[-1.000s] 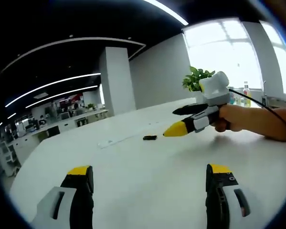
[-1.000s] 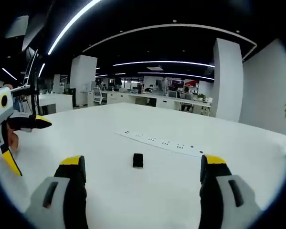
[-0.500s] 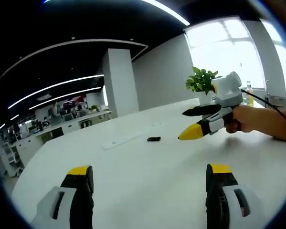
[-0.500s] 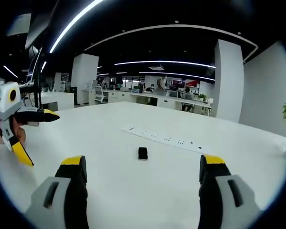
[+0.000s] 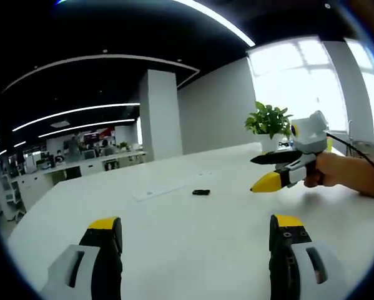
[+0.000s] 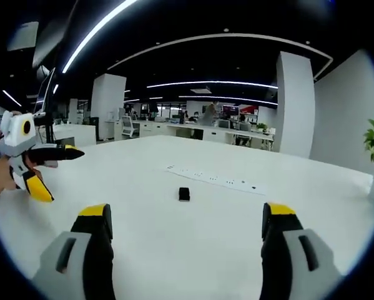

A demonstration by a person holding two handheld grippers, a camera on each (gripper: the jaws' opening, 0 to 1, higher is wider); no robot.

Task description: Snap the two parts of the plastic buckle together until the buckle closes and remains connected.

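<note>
On white table (image 6: 193,237), buckle (image 6: 184,194) beside power strip (image 6: 221,179).

Black fingers (image 5: 107,250), yellow tips, grey-white housings; black cable (image 5: 355,146).

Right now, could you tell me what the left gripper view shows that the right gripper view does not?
The left gripper view has bright windows and a bottle. The right gripper view has a monitor at the far left. Both share the white table, the small black buckle, the power strip, a potted plant, and both open tongs: left, right.
</note>
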